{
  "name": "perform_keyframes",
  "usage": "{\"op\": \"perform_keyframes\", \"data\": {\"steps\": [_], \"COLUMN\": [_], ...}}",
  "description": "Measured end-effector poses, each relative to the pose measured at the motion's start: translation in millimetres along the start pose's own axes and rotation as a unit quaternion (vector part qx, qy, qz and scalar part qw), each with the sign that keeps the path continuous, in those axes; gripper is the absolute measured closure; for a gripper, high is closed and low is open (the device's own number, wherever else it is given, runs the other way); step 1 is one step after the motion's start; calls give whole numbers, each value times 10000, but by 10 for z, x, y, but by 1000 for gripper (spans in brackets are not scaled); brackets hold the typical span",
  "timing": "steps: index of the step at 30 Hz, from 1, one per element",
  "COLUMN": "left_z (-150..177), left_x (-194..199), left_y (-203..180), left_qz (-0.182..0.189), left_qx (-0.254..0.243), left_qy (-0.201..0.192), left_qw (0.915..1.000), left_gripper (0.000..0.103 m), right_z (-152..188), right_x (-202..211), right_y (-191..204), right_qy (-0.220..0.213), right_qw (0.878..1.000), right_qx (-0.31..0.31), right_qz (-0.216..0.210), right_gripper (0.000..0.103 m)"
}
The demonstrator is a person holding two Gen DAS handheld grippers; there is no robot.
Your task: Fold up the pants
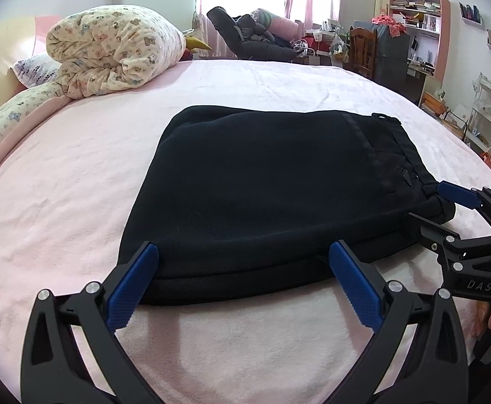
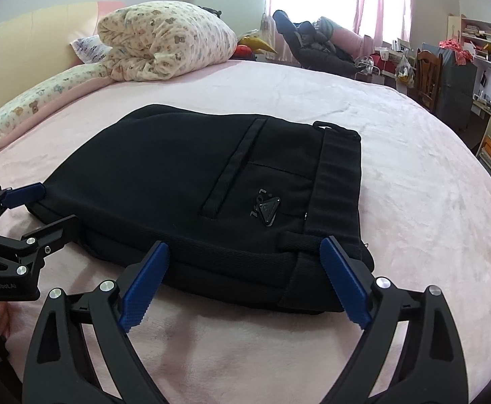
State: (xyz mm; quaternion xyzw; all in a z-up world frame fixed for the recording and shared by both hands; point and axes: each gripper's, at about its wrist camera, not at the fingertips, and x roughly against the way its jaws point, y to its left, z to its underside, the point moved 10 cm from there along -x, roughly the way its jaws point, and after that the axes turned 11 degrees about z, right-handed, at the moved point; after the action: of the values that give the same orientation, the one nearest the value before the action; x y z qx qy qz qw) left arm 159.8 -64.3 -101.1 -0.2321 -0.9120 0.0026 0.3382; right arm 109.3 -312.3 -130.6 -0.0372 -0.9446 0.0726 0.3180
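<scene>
The black pants (image 1: 272,188) lie folded in a flat rectangular stack on the pink bed sheet (image 1: 77,175), waistband to the right. In the right wrist view the pants (image 2: 184,181) show a back pocket and a small triangular logo. My left gripper (image 1: 243,256) is open, its blue pads against the near left edge of the stack. My right gripper (image 2: 243,252) is open at the near waistband corner. Each gripper shows in the other's view: the right one (image 1: 447,212) and the left one (image 2: 43,205), both open beside the stack.
A rolled bear-print duvet (image 1: 114,50) and a long pillow (image 1: 13,118) lie at the bed's far left. Beyond the bed are a dark bag (image 1: 252,37), a wooden chair (image 1: 363,50), shelves (image 1: 417,27) and a bright window with pink curtains.
</scene>
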Motion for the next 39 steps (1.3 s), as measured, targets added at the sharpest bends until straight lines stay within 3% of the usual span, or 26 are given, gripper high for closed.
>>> {"op": "perform_keyframes", "data": {"steps": [6,9,11,14,16,17,18,19,22,25,27,32,36,39], "left_z": [-29,-206,-392,-566,-609,-613,-606,-586,-521,-430,-449,-576,-579,-614], "left_x": [45,231,329,250,81,3,-68,-155,-319,-485,-530,-678,-770,-793], "left_y": [4,67,229,521,705,783,864,969,1165,1234,1238,1110,972,823], "left_qz": [129,551,715,984,1319,1478,1584,1642,1611,1783,1812,1975,2005,2475], "left_qx": [91,467,777,1297,1777,2014,2249,2516,2844,3124,3110,2785,2385,2382], "left_qy": [-53,-320,-466,-189,222,372,493,638,867,1184,1227,1446,1674,1728], "left_qw": [9999,9969,9933,9865,9749,9676,9601,9517,9411,9255,9249,9287,9354,9231], "left_gripper": [2,2,2,2,2,2,2,2,2,2,2,2,2,2], "right_z": [-23,-210,-326,-462,-450,-417,-396,-374,-314,-251,-179,-219,-133,-150], "right_x": [15,204,277,184,-18,-161,-247,-353,-610,-809,-933,-866,-865,-816], "right_y": [-8,-174,-345,-683,-833,-890,-930,-985,-1122,-1119,-1065,-827,-751,-641], "right_qy": [-58,-251,-338,17,665,1069,1269,1458,1790,2147,2390,2424,2570,2630], "right_qw": [9999,9951,9918,9810,9587,9417,9336,9267,9166,8957,8850,8800,8895,8770], "right_qx": [-13,-646,-926,-1511,-2089,-2381,-2507,-2632,-2831,-3001,-3032,-2676,-2381,-2338], "right_qz": [-95,-699,-807,-1218,-1813,-2124,-2222,-2251,-2182,-2480,-2604,-3084,-2935,-3272], "right_gripper": [8,9,8,4,4,4,4,4,4,4,4,4,4,4]}}
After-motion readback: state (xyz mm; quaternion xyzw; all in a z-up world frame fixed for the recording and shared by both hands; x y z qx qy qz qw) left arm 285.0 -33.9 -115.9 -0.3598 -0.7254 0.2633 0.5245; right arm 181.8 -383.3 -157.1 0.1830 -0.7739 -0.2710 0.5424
